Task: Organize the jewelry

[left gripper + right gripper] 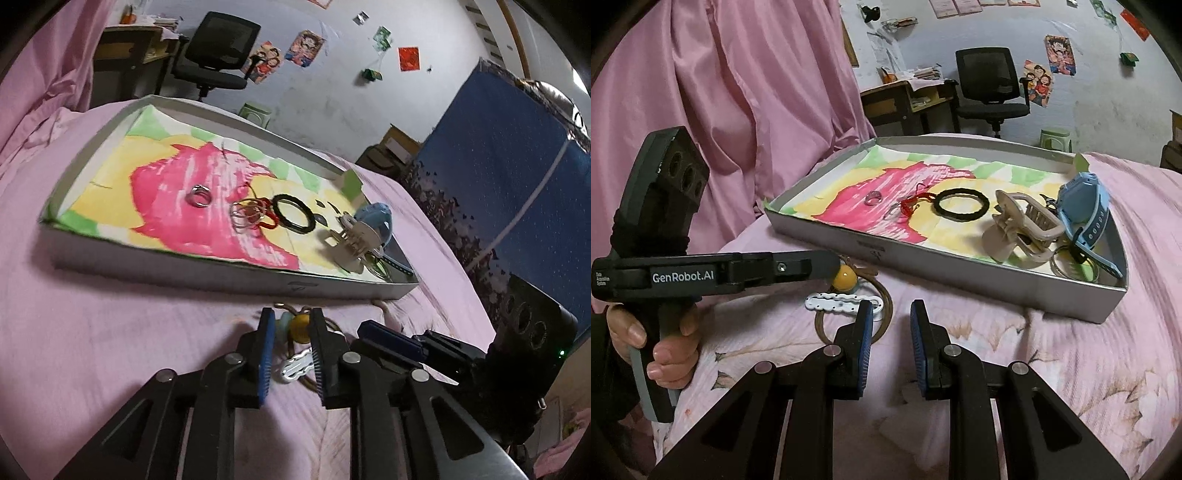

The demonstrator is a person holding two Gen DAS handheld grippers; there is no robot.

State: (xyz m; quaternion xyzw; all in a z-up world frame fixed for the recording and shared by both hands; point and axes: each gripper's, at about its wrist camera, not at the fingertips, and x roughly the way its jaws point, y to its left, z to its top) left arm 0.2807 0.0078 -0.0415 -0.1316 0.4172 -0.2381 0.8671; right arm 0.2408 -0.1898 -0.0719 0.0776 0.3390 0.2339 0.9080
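A grey tray (960, 275) lined with bright painted paper lies on the pink bedspread. It holds a silver ring (873, 198), a red cord (910, 203), a black hair tie (961, 204), a beige claw clip (1023, 229) and a blue watch (1086, 210). In front of the tray, my left gripper (291, 328) is shut on a yellow bead (300, 328) strung on a brown cord (884, 317). A white hair clip (842, 301) lies by the cord. My right gripper (892, 314) hovers open just right of them, holding nothing.
A pink curtain (738, 92) hangs at the left. Behind the bed stand a black office chair (991, 88), a cluttered desk (905, 96) and a green stool (1054, 136). A blue cabinet (509, 166) stands at the right. A hand (665, 343) holds the left gripper's handle.
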